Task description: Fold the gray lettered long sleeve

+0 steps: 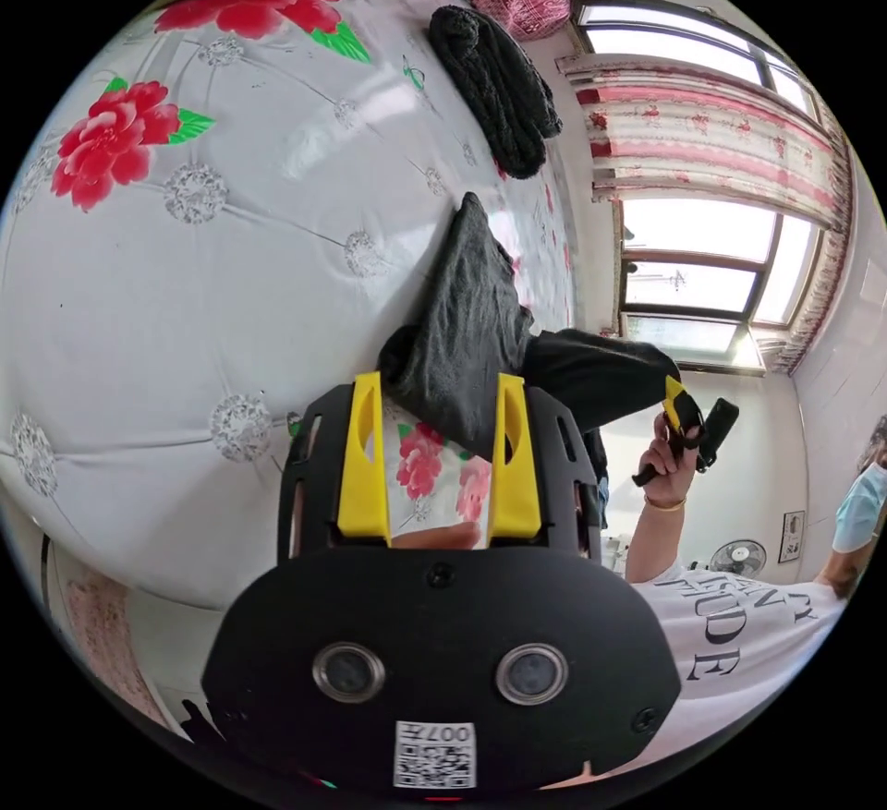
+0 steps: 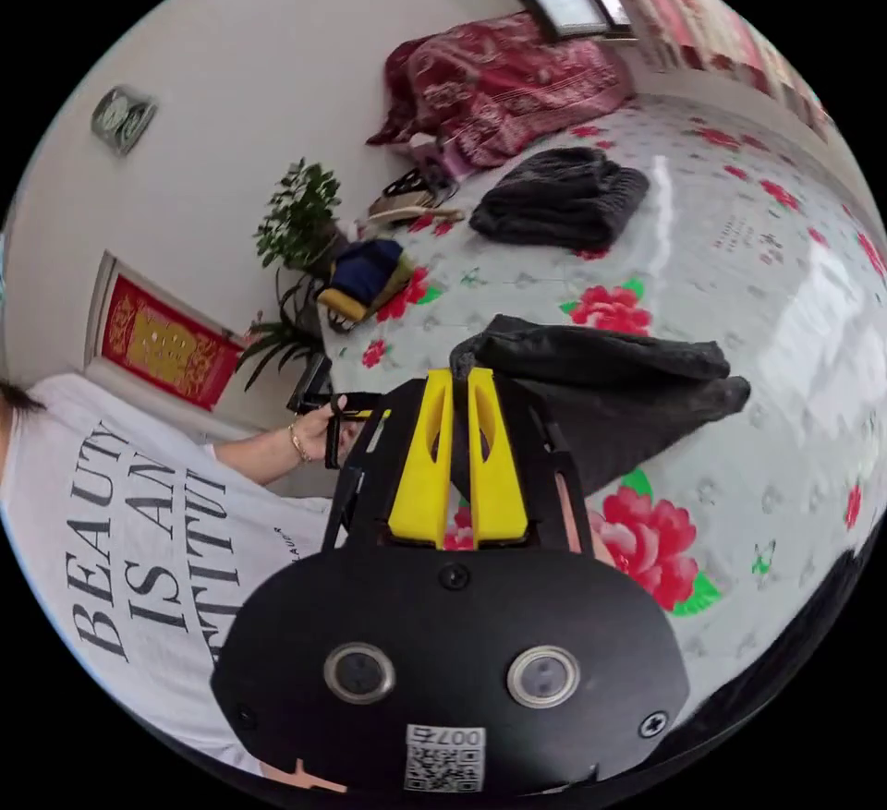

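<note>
Left gripper view: gray long sleeve [image 1: 467, 330] draped on the flowered bed [image 1: 185, 311], between the spread jaws of the left tool [image 1: 442, 459].

Right gripper view: right tool [image 2: 459, 450] clenched on a bunched edge of the same garment [image 2: 610, 376], jaws nearly together with cloth pinched between. Left tool released, fabric lying in the gap but not pressed. Soft, limp and light by the look; likely to sag and slide, so best taken at hems or cuffs. Folded dark pile [image 2: 564, 196] well apart up the bed. No containers to speak of.

Floral bedspread [image 2: 785, 293] — dark gray garment [image 2: 628, 376] in middle, folded black pile [image 2: 559, 196], maroon quilt [image 2: 499, 80] beyond.
</note>
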